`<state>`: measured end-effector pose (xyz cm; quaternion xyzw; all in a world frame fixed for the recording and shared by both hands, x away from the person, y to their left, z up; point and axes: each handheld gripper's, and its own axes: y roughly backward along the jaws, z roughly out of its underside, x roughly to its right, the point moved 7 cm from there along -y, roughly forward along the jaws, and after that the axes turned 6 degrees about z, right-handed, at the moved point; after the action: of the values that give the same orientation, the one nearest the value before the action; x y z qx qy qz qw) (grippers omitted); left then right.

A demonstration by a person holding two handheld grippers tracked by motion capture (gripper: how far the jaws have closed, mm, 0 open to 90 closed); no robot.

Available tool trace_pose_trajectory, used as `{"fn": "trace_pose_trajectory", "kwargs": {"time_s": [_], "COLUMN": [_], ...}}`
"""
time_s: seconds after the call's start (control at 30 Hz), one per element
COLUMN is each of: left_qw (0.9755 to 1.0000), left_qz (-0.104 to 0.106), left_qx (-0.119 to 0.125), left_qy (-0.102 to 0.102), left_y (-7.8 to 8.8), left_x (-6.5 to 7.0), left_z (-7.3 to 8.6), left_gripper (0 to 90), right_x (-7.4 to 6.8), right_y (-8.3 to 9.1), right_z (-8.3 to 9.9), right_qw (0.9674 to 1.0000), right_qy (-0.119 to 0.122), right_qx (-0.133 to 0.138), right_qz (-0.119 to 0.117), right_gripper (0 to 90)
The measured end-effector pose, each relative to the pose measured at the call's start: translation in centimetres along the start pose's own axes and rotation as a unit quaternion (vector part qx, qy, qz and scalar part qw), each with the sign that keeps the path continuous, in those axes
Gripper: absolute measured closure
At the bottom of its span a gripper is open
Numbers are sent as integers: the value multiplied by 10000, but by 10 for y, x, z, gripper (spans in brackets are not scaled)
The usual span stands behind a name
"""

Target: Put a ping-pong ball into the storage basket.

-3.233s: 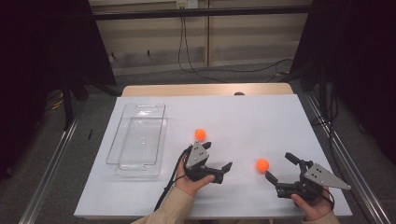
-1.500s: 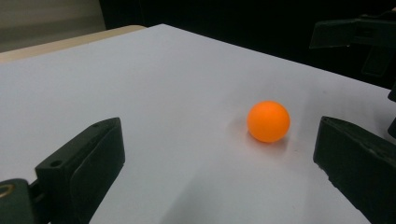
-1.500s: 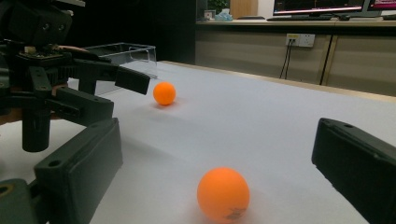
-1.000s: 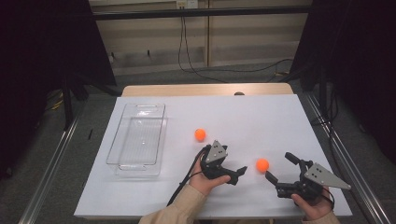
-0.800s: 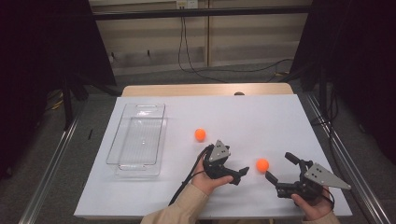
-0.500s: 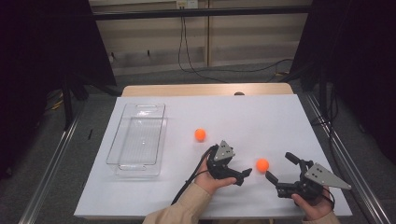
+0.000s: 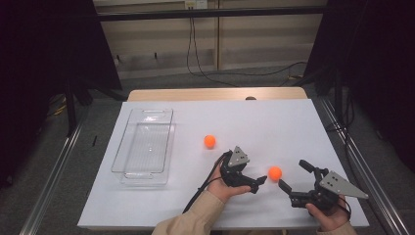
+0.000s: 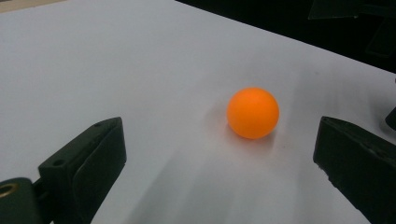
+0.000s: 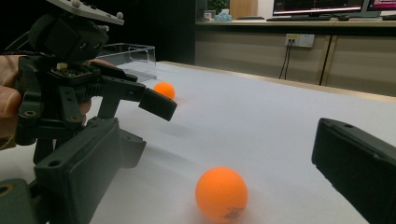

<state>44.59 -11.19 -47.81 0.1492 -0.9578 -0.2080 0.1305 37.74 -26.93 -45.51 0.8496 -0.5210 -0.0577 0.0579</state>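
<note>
Two orange balls on the white counter [image 7: 274,122]; near ball [image 7: 275,172] lies right of centre, close to the near edge; far ball [image 7: 210,141] sits left of it and farther back, well apart from the near one.

Left claw [image 7: 259,182] held low over the counter, just left of the near ball, jaws pointing right toward it; jaws spread wide, nothing between them but bare counter; in the left gripper view the near ball [image 8: 252,113] rests ahead of the jaws, nearer the right jaw, touching neither.

Right claw [image 7: 292,175] sits right of the near ball, jaws pointing left at it; jaws wide; near jaw tip close beside the ball, contact cannot be told from above; in the right gripper view the near ball [image 9: 221,194] lies on the counter between the two jaws, clear of both; left claw [image 9: 154,105] stands beyond it, with the far ball [image 9: 164,90] behind that claw's jaw.

Near ball thus flanked by both claws, one on each side, gripped by neither.

Clear tray [image 7: 143,146] on the left part of the counter, long side running near to far; well apart from both balls; nothing seen inside it.
</note>
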Motion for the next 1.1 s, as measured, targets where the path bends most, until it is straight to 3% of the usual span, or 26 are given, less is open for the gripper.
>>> {"fn": "trace_pose_trajectory", "kwargs": {"time_s": [0.2,0.23,0.63,0.67,0.73,1.1], "left_qw": [9999,10000,9999,9999,9998,9997], "left_qz": [2,-4,53,45,101,137], "left_qx": [-92,-48,-118,-111,-157,-198], "left_qy": [-69,20,-76,-16,-115,-71], "left_y": [-4,-6,-13,-13,-15,-21], "left_x": [0,1,4,4,4,6], "left_z": [0,0,-5,-5,-5,-6], "left_gripper": [23,23,25,28,37,39], "right_x": [0,0,-1,-1,-1,-1], "right_y": [0,0,-1,-1,-1,-1], "right_z": [0,0,-1,-1,-1,-1], "right_qw": [10000,10000,10000,10000,10000,10000], "right_qy": [4,-3,-32,-50,-63,-27], "right_qx": [18,27,29,35,37,34], "right_qz": [7,22,20,30,28,4], "right_gripper": [16,16,16,15,16,15]}}
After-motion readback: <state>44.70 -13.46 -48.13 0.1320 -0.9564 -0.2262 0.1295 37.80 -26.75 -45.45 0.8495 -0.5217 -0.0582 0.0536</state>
